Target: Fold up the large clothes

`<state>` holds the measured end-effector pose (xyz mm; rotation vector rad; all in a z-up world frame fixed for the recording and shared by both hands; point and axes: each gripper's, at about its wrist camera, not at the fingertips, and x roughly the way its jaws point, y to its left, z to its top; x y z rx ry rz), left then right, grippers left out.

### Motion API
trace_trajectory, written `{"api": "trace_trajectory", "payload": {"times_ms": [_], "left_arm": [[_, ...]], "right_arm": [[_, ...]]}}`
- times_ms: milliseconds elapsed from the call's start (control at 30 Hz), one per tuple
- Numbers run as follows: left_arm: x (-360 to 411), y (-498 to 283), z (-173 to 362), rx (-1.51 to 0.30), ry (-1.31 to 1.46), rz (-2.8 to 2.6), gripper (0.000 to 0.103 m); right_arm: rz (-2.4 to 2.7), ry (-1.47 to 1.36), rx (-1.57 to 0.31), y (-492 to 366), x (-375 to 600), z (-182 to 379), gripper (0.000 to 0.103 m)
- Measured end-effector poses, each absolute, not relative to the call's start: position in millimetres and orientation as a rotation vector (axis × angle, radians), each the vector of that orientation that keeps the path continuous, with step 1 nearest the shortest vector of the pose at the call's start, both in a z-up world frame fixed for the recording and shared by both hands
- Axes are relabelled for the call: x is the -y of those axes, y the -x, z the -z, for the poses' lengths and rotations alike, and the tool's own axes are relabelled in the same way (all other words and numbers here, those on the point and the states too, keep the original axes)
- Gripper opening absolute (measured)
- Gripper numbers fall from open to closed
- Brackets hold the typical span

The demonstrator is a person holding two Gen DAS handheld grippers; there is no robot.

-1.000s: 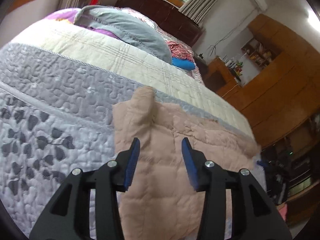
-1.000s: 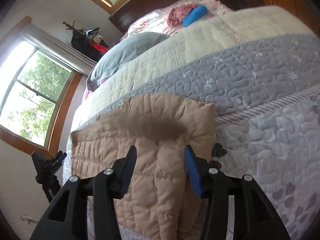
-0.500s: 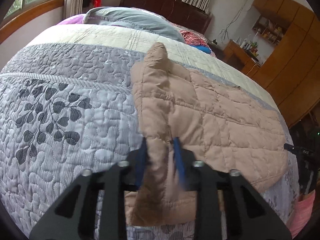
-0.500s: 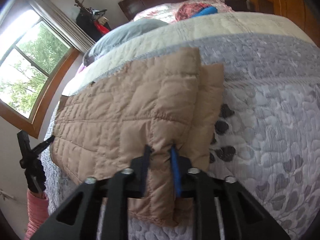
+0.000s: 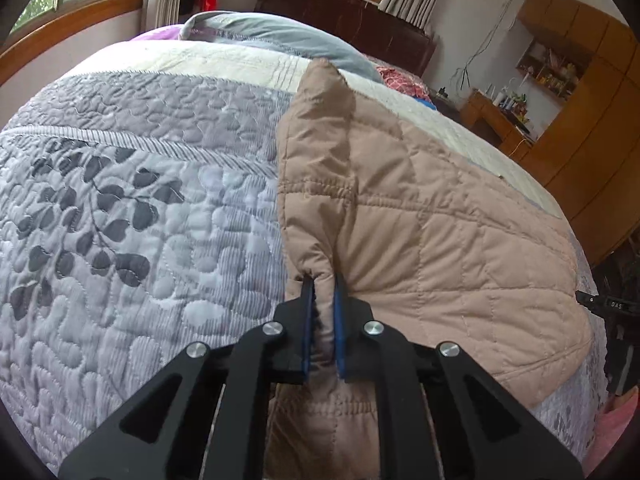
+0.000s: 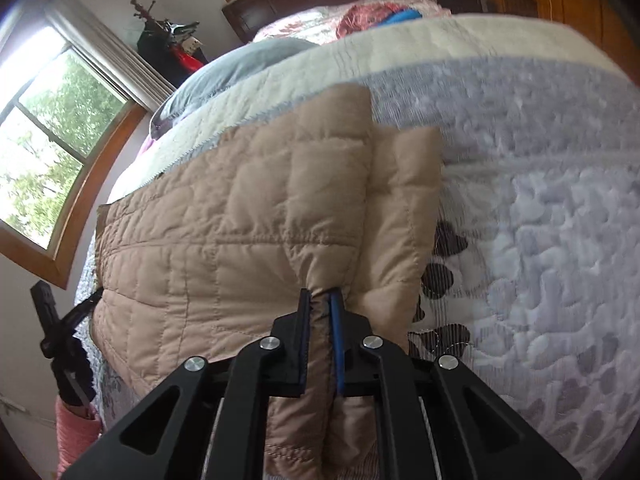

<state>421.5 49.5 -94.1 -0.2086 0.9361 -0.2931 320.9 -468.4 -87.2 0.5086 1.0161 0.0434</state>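
A tan quilted jacket [image 5: 440,232] lies spread on the bed's grey-and-white quilt [image 5: 132,208]. My left gripper [image 5: 322,280] is shut on a pinched fold at the jacket's near left edge; the fabric stands up in a ridge ahead of the jaws. In the right wrist view the same jacket [image 6: 240,224] fills the left half, with a folded sleeve [image 6: 404,216] along its right side. My right gripper [image 6: 320,296] is shut on a fold at the jacket's near right edge. The hem under both grippers is hidden.
A grey pillow [image 5: 280,36] and dark headboard [image 5: 344,12] lie at the bed's far end. Wooden cabinets [image 5: 592,120] stand to the right, windows [image 6: 44,120] to the left. The other hand-held gripper [image 6: 60,344] shows at the bed's left edge.
Both grippers were open over the jacket a second ago; they have closed on its near edge and lifted folds of fabric. Both views have drawn back and levelled over the bed.
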Motion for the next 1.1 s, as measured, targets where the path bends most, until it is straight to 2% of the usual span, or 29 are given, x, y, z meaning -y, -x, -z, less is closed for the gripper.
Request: {"api": "trace_trajectory", "payload": {"times_ms": [200, 300, 333, 400, 533, 633, 900, 1033, 1100], "left_arm": [[-39.0, -419.6, 97.8, -0.921, 0.145, 0.265, 0.010], [-44.4, -422.4, 91.0, -0.954, 0.178, 0.257, 0.013], [-48.9, -421.0, 87.1, -0.959, 0.184, 0.247, 0.015], [-55.2, -411.4, 66.6, -0.922, 0.173, 0.211, 0.023], [-48.6, -374.9, 21.9, -0.780, 0.109, 0.182, 0.021], [-14.4, -355.1, 11.3, -0.793, 0.085, 0.285, 0.020], [77.7, -343.2, 46.7, -0.875, 0.035, 0.360, 0.021], [86.8, -351.5, 78.2, -0.919, 0.003, 0.345, 0.023], [84.0, -350.9, 88.2, -0.918, -0.002, 0.360, 0.023]], "right_arm": [[-0.015, -0.483, -1.018, -320.5, 463.7, 96.2, 0.010], [-0.001, -0.489, -1.020, -316.9, 463.2, 89.3, 0.013], [0.008, -0.497, -1.013, -315.2, 462.7, 84.8, 0.020], [0.038, -0.476, -0.965, -300.2, 460.7, 63.5, 0.021], [0.041, -0.401, -0.878, -268.3, 442.2, 20.8, 0.021], [-0.042, -0.401, -0.891, -263.5, 415.4, 8.3, 0.021], [-0.063, -0.323, -0.931, -278.1, 331.4, 29.4, 0.021], [-0.026, -0.301, -0.974, -288.6, 325.7, 58.9, 0.021], [-0.022, -0.305, -0.994, -292.9, 326.2, 72.1, 0.018]]}}
